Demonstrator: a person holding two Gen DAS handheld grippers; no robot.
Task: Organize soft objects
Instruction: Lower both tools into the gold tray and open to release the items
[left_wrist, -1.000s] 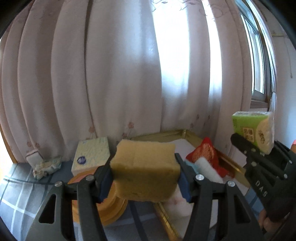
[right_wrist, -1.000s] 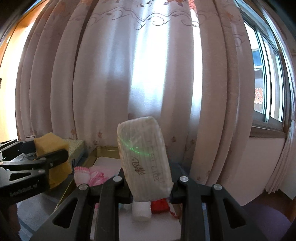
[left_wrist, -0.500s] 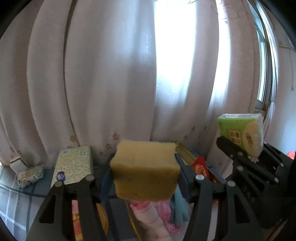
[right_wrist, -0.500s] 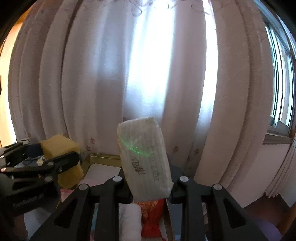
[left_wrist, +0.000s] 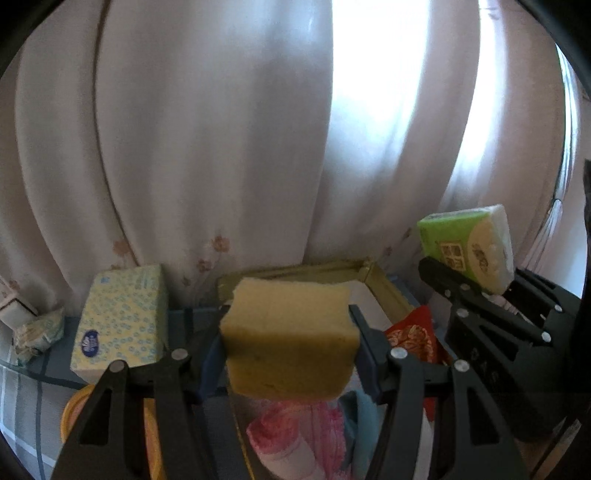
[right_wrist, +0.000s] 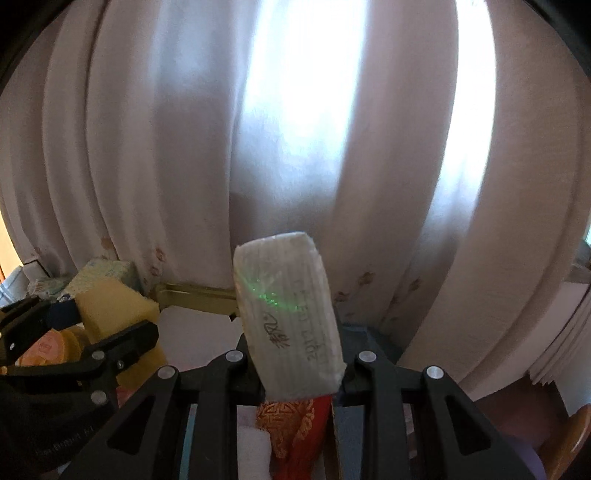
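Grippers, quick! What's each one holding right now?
Left gripper: closed on the yellow sponge.
Right gripper: closed on the green tissue pack.

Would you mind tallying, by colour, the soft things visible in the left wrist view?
Yellow: 2, sponge, spotted tissue pack
Green: 1, tissue pack
Red: 1, pouch
Pink: 1, rolled cloth
Teal: 1, cloth
Total: 6

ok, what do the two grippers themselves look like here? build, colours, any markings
Both match: matte black plastic fingers with triangular cut-outs and round silver screw heads. The left gripper has blue pads on the fingers' inner faces. The right gripper shows black inner faces; pad colour there can't be told. Raised lettering runs along the body of each, too blurred to read. No cables, hands or sleeves visible.
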